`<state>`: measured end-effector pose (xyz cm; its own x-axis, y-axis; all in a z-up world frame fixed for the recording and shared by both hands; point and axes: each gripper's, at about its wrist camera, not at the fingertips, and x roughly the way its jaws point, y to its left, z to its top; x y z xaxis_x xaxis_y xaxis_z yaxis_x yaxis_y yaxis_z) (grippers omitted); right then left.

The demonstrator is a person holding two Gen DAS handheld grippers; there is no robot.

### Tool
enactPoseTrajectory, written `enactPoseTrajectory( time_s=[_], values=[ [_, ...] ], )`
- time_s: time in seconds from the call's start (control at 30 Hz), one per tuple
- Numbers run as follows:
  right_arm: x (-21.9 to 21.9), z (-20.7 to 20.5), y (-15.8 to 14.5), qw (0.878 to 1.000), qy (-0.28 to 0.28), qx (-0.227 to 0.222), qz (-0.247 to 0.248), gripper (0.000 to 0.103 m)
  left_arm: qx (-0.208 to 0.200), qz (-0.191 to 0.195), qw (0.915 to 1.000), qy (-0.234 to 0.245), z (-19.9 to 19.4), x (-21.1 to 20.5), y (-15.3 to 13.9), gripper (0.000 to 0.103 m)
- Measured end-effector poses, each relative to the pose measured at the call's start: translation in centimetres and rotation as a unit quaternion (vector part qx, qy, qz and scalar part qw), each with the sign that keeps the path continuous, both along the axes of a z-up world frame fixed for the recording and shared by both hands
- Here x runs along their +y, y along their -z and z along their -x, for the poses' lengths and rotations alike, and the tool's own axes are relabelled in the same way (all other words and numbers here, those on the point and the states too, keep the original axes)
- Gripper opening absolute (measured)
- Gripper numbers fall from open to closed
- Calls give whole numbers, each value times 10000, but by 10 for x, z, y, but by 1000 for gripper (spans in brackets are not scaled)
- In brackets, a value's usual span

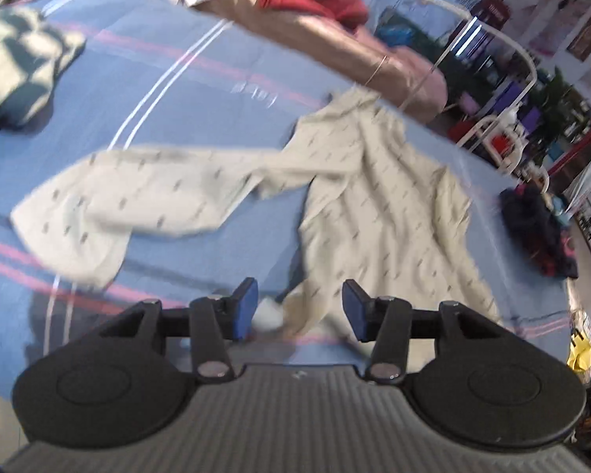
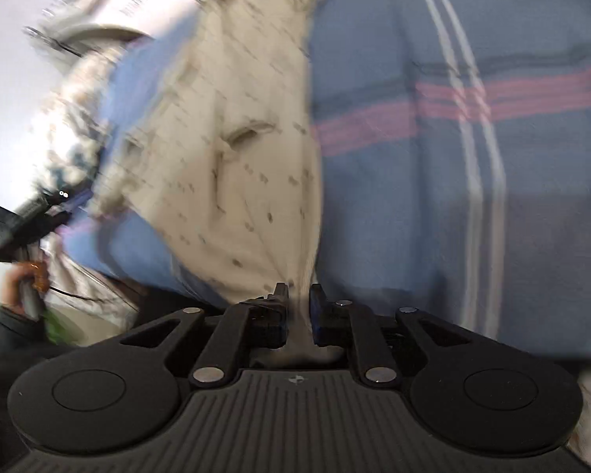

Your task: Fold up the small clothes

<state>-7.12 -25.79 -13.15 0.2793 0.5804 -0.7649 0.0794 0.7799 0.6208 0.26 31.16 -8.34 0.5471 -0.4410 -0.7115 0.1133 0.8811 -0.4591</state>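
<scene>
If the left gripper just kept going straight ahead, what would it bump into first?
Probably the cream garment on the blue sheet. The left gripper is open, aimed at its near edge; depth is unclear.

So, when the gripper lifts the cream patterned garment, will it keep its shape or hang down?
Probably hang: the cream garment lies rumpled on the blue sheet. It looks thin, so likely light. The right gripper pinches only an edge, so the rest should trail.

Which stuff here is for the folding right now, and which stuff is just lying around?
For the folding:
- cream patterned garment, spread on the blue striped sheet
- right gripper, pinching its edge
- left gripper, open just over it

Just lying around:
- checkered cloth
- red cloth
- dark clothes pile
</scene>
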Motion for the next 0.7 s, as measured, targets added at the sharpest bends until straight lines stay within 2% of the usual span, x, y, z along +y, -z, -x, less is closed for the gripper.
enactPoseTrajectory(
  time_s=[0.03, 0.07, 0.1, 0.17, 0.23, 0.27, 0.3, 0.43, 0.5, 0.63, 0.7],
  values=[
    [-3, 5, 2, 9999, 9, 73, -141, 34, 71, -60, 9999, -39, 2, 3, 5, 47],
    [-4, 9, 1, 9998, 19, 61, -175, 44, 105, -106, 9999, -54, 4, 5, 9, 48],
    [-6, 13, -3, 9998, 97, -85, -148, 59, 77, -120, 9999, -12, 5, 7, 9, 50],
    [-6, 17, -12, 9988, 206, -406, -194, 76, -179, -130, 9997, 102, 10, 11, 6, 55],
    [-7, 15, -17, 9972, 265, -675, -190, 92, -492, -149, 9983, 292, 12, 8, -1, 68],
    [-5, 11, -16, 9971, 250, -697, -151, 103, -615, -181, 9970, 435, 12, 6, -3, 78],
    [-4, 7, -14, 9974, 222, -668, -135, 103, -702, -257, 9955, 581, 11, 3, -3, 83],
    [5, -1, -7, 9976, 115, -661, -185, 103, -889, -721, 9848, 1308, 7, -16, 0, 83],
    [9, -1, -7, 9976, 62, -667, -178, 103, -841, -859, 9780, 1706, 6, -25, 5, 83],
    [18, 4, -14, 9950, -174, -955, 228, 103, -707, -1347, 9640, 2183, 4, -40, 20, 83],
    [26, 2, -15, 9918, -382, -1131, 455, 103, -743, -1379, 9612, 2270, 4, -42, 22, 81]
  ],
)
